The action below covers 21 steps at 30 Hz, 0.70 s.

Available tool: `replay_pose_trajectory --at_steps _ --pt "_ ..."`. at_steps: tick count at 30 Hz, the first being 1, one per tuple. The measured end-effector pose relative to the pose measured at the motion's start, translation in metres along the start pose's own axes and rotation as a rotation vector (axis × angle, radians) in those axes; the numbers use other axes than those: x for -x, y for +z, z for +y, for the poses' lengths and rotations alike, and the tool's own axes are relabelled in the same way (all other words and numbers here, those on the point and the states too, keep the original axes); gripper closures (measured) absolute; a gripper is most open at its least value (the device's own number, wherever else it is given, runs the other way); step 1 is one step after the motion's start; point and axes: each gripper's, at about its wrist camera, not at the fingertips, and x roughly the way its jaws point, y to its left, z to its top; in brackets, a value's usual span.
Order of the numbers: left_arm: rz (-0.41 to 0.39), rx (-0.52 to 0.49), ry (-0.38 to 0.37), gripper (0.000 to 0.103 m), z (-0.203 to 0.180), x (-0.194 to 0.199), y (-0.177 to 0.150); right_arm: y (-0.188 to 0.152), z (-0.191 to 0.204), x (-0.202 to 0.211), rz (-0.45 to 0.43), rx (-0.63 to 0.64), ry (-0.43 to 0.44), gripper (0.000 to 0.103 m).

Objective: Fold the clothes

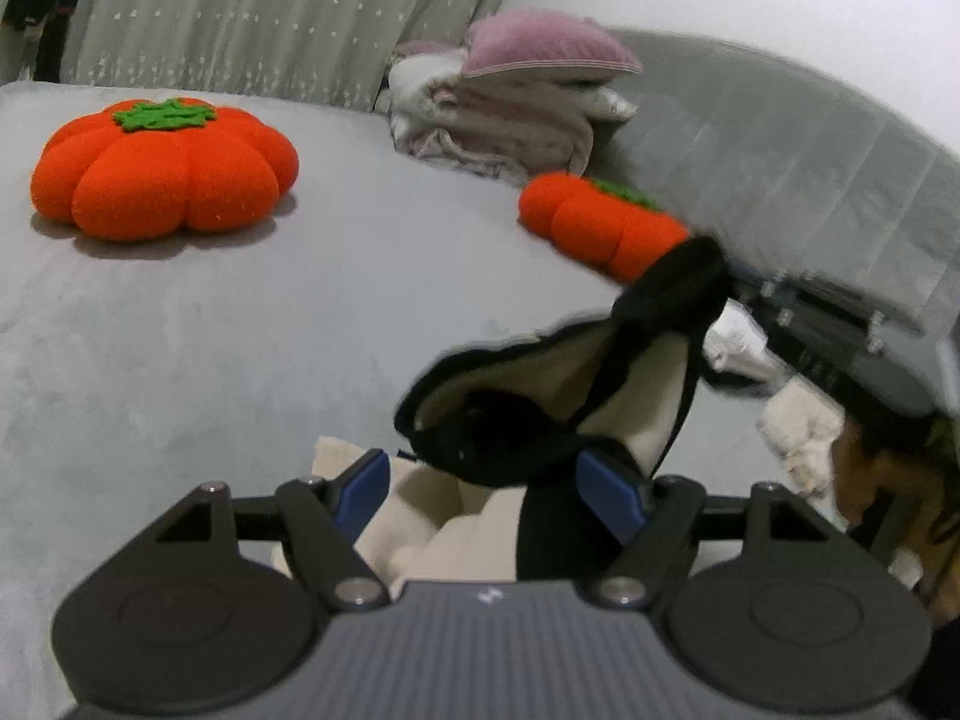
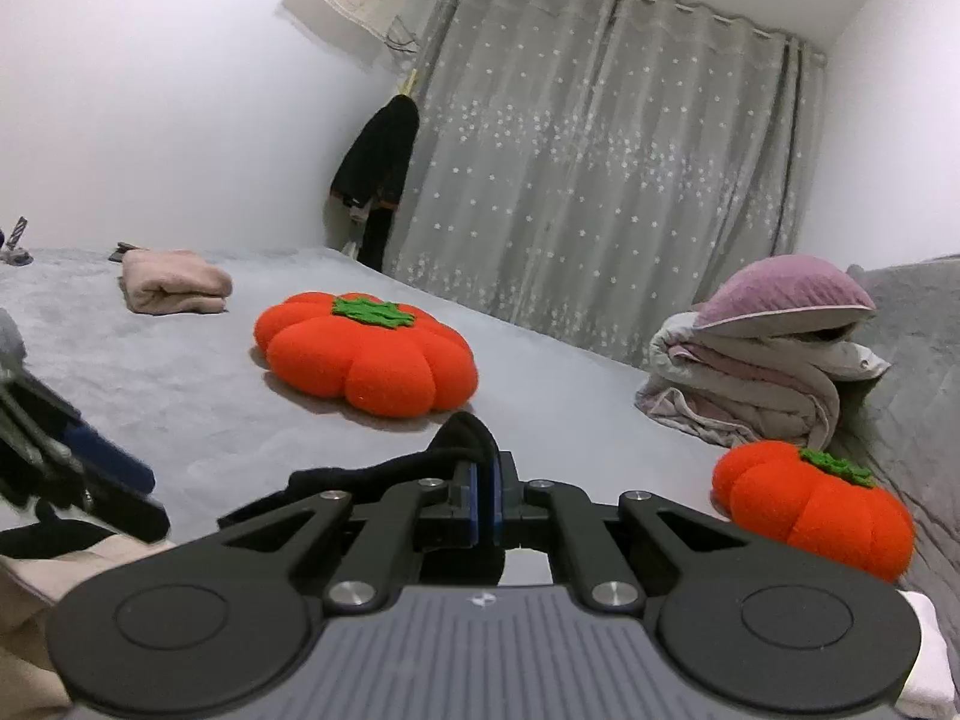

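Grey bedspread (image 1: 180, 330) fills the left wrist view, and the left gripper (image 1: 486, 480) hangs above it with its blue pads wide apart. Black garment with cream lining (image 1: 540, 396) droops between them, its bulk toward the right pad (image 1: 606, 486); contact is unclear. Over to the right wrist view: the right gripper (image 2: 485, 504) is pinched tight on a black fold of that garment (image 2: 462, 438), lifted near the bed's front edge, orange pumpkin cushion (image 2: 366, 354) beyond.
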Motion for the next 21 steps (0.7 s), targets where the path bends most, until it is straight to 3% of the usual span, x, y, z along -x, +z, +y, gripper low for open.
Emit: replay_pose_trajectory --at_steps 6,14,16,18,21 --pt "0.026 0.004 0.027 0.03 -0.016 -0.038 0.002 -0.005 -0.017 0.007 -0.014 -0.056 0.014 0.098" --pt "-0.008 0.291 -0.095 0.027 0.009 -0.042 0.007 -0.005 -0.017 0.028 -0.066 -0.055 0.032 0.098" --pt "0.0 0.313 -0.091 0.035 0.011 -0.045 0.005 -0.004 -0.017 0.033 -0.073 -0.062 0.048 0.098" --pt "0.012 0.294 -0.063 0.07 0.009 -0.049 0.002 -0.004 -0.014 0.036 -0.076 -0.068 0.063 0.098" --pt "0.015 0.252 -0.025 0.085 0.005 -0.05 -0.001 -0.004 -0.01 0.038 -0.071 -0.049 0.068 0.098"
